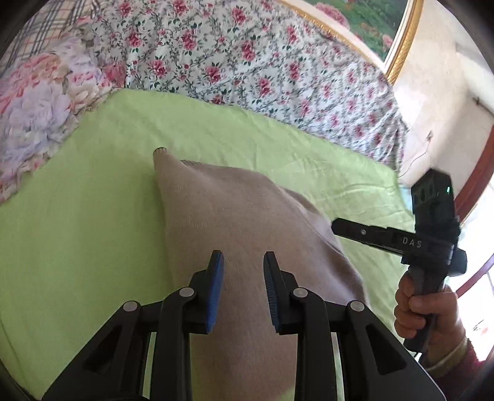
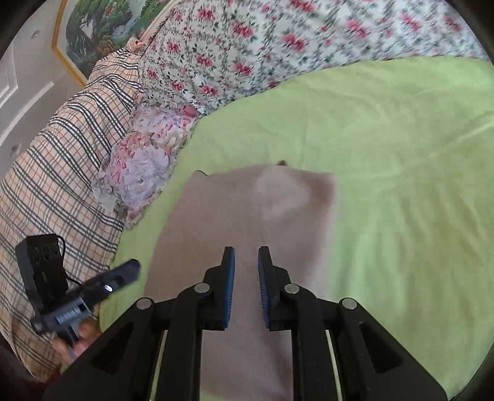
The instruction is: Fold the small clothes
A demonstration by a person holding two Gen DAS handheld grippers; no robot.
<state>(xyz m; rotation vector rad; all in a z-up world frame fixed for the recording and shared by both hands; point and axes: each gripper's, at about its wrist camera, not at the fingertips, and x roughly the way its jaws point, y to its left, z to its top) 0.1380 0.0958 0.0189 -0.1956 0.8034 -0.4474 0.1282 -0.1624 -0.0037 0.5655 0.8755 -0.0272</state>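
Observation:
A beige knit garment (image 1: 240,209) lies folded on the lime-green sheet (image 1: 92,216), with one ribbed corner sticking up at its far end. My left gripper (image 1: 242,257) hovers over its near part, open, with nothing between the blue pads. In the right wrist view the same garment (image 2: 234,209) lies flat on the green sheet (image 2: 401,185). My right gripper (image 2: 247,251) is above it with a narrow gap between the pads, open and empty. Each view shows the other tool at its edge: the right one's body (image 1: 432,216) in a hand (image 1: 426,311), the left one's body (image 2: 77,293).
A bedspread (image 1: 247,55) with small red flowers covers the far side of the bed. A large-flower pillow (image 2: 145,172) and a plaid quilt (image 2: 61,154) lie on the left. A gold-framed painting (image 1: 386,27) leans on the wall behind.

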